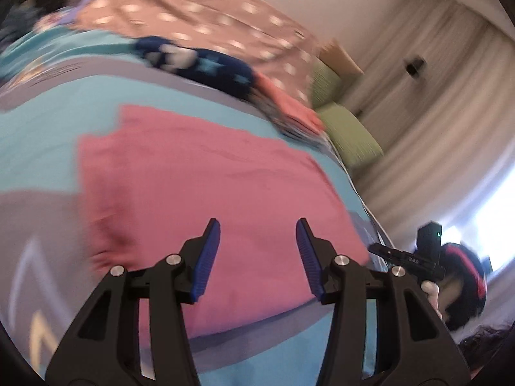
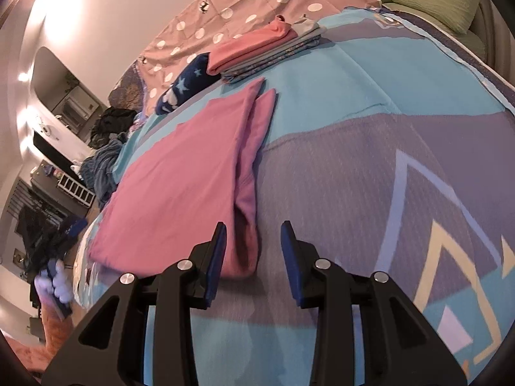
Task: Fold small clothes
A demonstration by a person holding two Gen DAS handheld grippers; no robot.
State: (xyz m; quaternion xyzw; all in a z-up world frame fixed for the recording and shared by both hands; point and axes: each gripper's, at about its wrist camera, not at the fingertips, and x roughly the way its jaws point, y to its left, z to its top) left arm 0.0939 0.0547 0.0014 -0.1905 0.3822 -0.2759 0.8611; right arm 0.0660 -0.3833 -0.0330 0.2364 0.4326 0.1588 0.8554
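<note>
Bedspread in blue and grey, one pink garment half folded, a finished stack beyond it.

Left wrist view: blurred bedspread (image 1: pixel 48 122) fills the frame, curtains at right; the pink garment (image 1: pixel 199 173) lies flat just ahead of the left gripper (image 1: pixel 257 254), whose jaws stand apart with nothing between them. Its long axis runs from near right to far left. A dark starred piece (image 1: pixel 199 64) and folded items sit at the far edge. Right wrist view: bedspread again (image 2: pixel 370 103), with a cluttered room at left; the pink garment (image 2: pixel 180 173) shows one side flap turned over, long axis running near to far, far end pointing at the folded stack (image 2: pixel 257 48). The right gripper (image 2: pixel 252 257) is spread and empty, at the garment's near corner. By my reading several pieces are done; this one needs further folds.
</note>
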